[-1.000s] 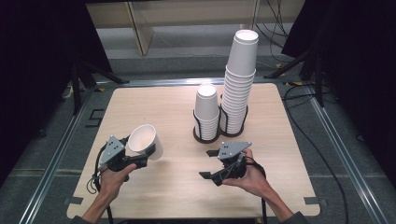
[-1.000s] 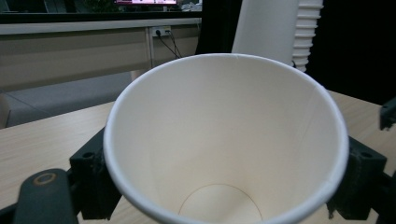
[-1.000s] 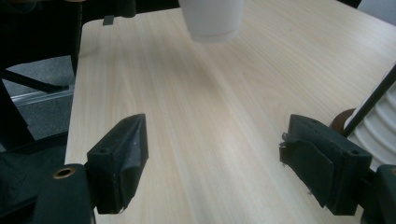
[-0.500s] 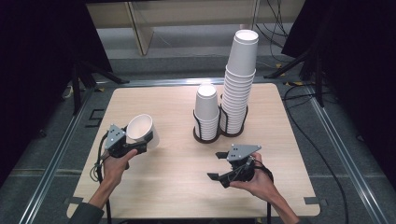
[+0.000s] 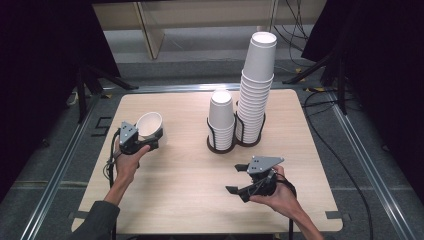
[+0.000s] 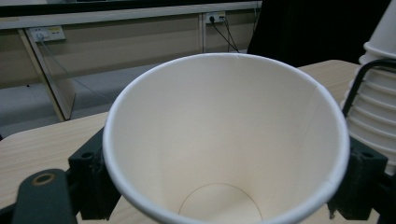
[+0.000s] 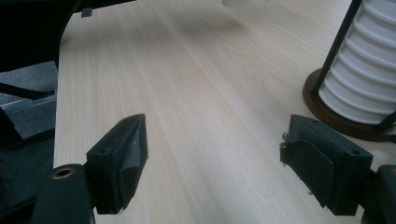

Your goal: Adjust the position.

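Paper cup [image 5: 149, 124] sits clamped in the left gripper [image 5: 145, 141], while the right gripper [image 5: 239, 180] gapes wide, holding nothing.

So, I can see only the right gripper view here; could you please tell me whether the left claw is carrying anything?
Observer: Yes, the left claw grips a single white paper cup, mouth tipped up, jaws on either side of it.
Operator: Thank you. Is that rack beside me the only one?
Observer: No, two racks stand side by side; the short stack sits left of the tall stack.
Operator: And is my own claw near them?
Observer: The right claw stands open and empty over the table, apart from the racks, on the person's side.
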`<state>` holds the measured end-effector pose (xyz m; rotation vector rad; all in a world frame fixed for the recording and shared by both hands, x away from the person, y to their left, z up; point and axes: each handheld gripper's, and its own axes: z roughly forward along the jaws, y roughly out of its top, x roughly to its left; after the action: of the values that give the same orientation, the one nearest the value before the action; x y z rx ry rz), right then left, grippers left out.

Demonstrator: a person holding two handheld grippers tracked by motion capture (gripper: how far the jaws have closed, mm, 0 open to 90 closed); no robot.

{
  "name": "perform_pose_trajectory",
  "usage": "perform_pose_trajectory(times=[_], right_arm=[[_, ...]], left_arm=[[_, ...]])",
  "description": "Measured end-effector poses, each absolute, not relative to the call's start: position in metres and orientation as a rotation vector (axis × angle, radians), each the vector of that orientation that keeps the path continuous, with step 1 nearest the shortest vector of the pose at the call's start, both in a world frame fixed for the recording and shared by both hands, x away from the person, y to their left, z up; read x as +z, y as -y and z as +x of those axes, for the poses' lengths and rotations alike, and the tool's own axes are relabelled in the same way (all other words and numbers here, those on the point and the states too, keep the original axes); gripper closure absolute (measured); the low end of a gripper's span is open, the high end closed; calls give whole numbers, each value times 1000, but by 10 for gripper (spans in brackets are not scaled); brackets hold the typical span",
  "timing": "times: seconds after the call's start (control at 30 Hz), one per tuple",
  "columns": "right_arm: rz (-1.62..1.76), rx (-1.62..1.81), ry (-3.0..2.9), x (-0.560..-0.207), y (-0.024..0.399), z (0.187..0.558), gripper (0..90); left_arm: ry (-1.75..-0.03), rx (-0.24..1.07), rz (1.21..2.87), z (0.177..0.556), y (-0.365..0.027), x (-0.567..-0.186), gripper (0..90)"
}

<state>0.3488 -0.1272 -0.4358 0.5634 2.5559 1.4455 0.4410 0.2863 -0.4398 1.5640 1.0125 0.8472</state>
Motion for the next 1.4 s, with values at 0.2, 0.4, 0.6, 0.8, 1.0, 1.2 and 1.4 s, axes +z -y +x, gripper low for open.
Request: perform_pose_trajectory(times=[0.2,0.4,0.6,0.8,1.0,1.2,1.4], right_arm=[[560,1437,-2557,-438,128,350,222],[560,1425,-2572,-440,127,350,222],[562,1424,-2566,-440,127,350,222],[574,1427,-2575,-441,126,350,220],[576,1424,-2577,-442,126,350,220],[562,1419,-2578,-443,126,350,220],[574,1422,-2588,-444,125,349,221]], left_arm=[[-1055,867,1562,452,-291,-446,144],[-1092,874,1550,460,-295,-452,144],[-1109,895,1558,469,-296,-456,143],[-1129,893,1548,475,-296,-462,143],[-1131,893,1551,478,-295,-463,143],[-1119,900,1547,484,-290,-461,142],[-1131,910,1564,491,-285,-463,142]])
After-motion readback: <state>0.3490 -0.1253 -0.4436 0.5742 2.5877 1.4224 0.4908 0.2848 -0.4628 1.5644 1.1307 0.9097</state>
